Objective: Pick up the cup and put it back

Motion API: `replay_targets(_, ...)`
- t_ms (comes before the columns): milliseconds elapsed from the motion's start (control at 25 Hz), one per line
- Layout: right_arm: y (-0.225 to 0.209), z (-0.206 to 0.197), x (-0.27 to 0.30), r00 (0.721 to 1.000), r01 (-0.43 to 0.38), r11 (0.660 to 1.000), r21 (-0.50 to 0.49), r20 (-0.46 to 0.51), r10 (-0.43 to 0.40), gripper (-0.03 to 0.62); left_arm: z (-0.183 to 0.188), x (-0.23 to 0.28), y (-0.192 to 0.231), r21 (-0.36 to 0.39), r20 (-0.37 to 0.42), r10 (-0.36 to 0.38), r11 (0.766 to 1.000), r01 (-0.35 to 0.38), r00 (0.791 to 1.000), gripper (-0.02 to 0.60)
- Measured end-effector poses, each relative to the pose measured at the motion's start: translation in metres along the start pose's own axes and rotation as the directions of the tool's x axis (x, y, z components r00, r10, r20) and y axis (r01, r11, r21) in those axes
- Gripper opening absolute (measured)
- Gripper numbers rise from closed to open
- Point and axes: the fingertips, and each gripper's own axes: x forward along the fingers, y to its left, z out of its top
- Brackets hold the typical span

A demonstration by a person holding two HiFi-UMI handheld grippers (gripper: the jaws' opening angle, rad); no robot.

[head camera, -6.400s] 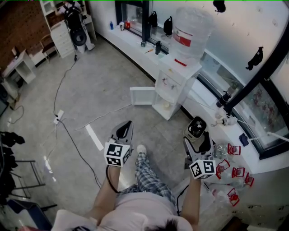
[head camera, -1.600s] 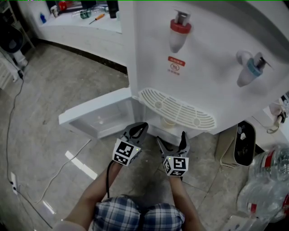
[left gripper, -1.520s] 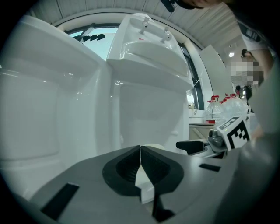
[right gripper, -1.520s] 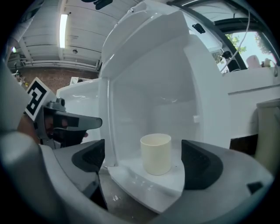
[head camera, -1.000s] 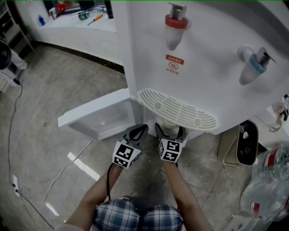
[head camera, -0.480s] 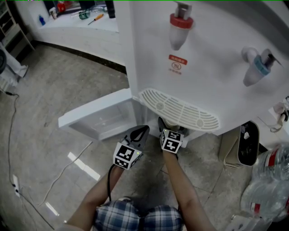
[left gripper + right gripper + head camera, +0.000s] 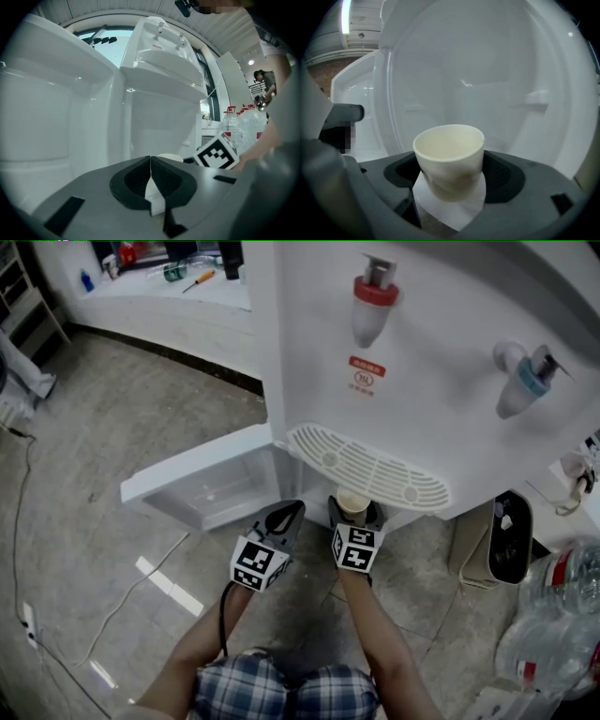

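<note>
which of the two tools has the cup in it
The right tool: its jaws have just been closing on the cream cup, pressing in its sides. The left tool is shut and empty.

white water dispenser point(image 7: 441, 418), red tap point(image 7: 374, 306), blue tap point(image 7: 532, 379); lower door point(image 7: 202, 486) swung open; bottles point(image 7: 562, 606) at right.

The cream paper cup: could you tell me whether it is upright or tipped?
Upright: the cream paper cup has its open rim on top, its narrower base down between the jaws.
</note>
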Motion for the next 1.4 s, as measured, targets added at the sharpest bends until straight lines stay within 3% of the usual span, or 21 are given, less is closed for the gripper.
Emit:
replay_targets(320, 0.024, 0.035, -0.071, 0.992, -0.104, 0.994, 0.008, 0.078, 0.104, 0.419, -0.002, 0.002, 0.0, -0.001, -0.003, 0.002, 1.0, -0.002, 1.0, 0.026)
replay_targets(480, 0.033, 0.066, -0.105, 0.983, -0.134, 0.991, -0.017, 0.125, 0.135, 0.419, -0.008, 0.004, -0.002, 0.0, -0.029, -0.004, 1.0, 0.004, 1.0, 0.026)
replay_targets(760, 0.042, 0.096, -0.15, 0.97, -0.173, 0.983, -0.062, 0.164, 0.181, 0.419, 0.0, 0.009, -0.006, 0.016, -0.001, -0.011, 1.0, 0.011, 1.0, 0.026)
replay_targets(960, 0.038, 0.093, -0.142, 0.97, -0.164, 0.984, -0.072, 0.168, 0.174, 0.419, 0.0, 0.009, -0.006, 0.015, -0.001, -0.008, 1.0, 0.008, 1.0, 0.026)
replay_targets(1400, 0.018, 0.051, -0.059, 0.99, -0.084, 0.996, -0.022, 0.109, 0.086, 0.419, 0.001, 0.009, -0.007, 0.014, -0.002, -0.012, 1.0, 0.012, 1.0, 0.026)
